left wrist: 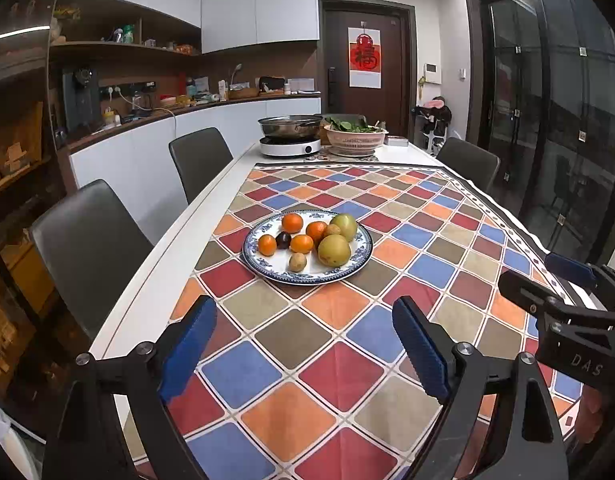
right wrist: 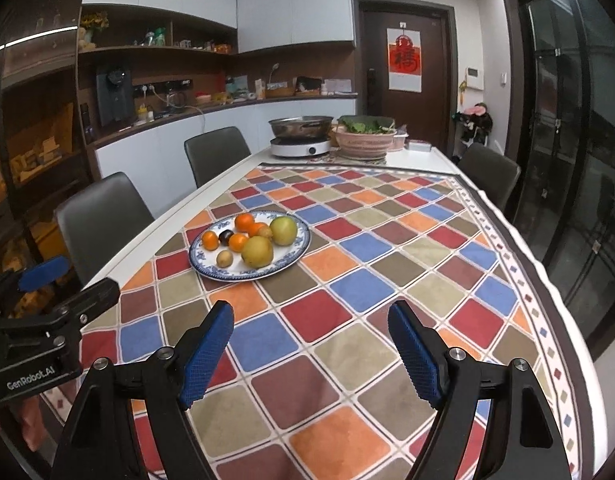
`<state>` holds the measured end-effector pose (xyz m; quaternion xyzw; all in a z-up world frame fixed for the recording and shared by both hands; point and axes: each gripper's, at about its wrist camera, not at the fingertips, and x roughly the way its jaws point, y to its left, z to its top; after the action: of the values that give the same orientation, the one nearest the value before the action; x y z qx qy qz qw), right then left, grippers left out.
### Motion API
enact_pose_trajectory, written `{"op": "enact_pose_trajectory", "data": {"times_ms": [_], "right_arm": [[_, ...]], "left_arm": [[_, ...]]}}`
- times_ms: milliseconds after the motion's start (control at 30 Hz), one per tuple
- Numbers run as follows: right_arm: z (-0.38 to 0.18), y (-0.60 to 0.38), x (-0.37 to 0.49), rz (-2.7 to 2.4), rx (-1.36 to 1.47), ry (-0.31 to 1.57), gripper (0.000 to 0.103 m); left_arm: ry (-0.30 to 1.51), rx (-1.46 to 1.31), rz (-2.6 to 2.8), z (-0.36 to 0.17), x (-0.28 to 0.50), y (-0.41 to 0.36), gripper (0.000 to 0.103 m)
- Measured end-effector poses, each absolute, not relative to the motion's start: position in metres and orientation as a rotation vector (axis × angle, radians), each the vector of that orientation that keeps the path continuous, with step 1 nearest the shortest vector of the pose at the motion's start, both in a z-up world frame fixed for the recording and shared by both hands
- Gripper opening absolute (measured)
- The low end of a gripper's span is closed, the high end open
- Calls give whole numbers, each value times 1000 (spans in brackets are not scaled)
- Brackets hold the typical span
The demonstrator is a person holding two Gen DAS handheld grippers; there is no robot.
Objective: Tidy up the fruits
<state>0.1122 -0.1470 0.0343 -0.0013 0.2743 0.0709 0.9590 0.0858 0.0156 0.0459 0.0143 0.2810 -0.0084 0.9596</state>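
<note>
Item: blue-and-white patterned plate (left wrist: 361,258), resting on the checked tablecloth (left wrist: 339,360) that covers the surface; all positions below are given from this plate. Contents, gathered together on it: four tangerines (left wrist: 292,223), two yellow-green pears (left wrist: 334,250), two small brown kiwis (left wrist: 297,261) and one dark plum (left wrist: 283,240), several touching. No fruit is visible off the plate, so the fruit lies collected; this fits either a finished gathering or a mixed pile awaiting sorting, and the views do not settle which. Left gripper (left wrist: 303,344): near side of the plate, well short of it, jaws spread wide, holding nothing. Right gripper (right wrist: 311,344): near side and to the right, likewise spread and empty. Handling note, as a judgement: round fruit rolls, so any grasp should close across the widest part, with gentle pressure on the soft plum. Far beyond the plate: induction cooker (left wrist: 290,146) with pan, basket of greens (left wrist: 355,138).
</note>
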Motion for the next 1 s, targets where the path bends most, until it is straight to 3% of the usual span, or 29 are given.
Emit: {"op": "enact_pose_trajectory", "data": {"times_ms": [1000], "right_arm": [[28,-150,97,138,-2,552,80]], "left_arm": [[579,12,-36,40,73,13,99]]}}
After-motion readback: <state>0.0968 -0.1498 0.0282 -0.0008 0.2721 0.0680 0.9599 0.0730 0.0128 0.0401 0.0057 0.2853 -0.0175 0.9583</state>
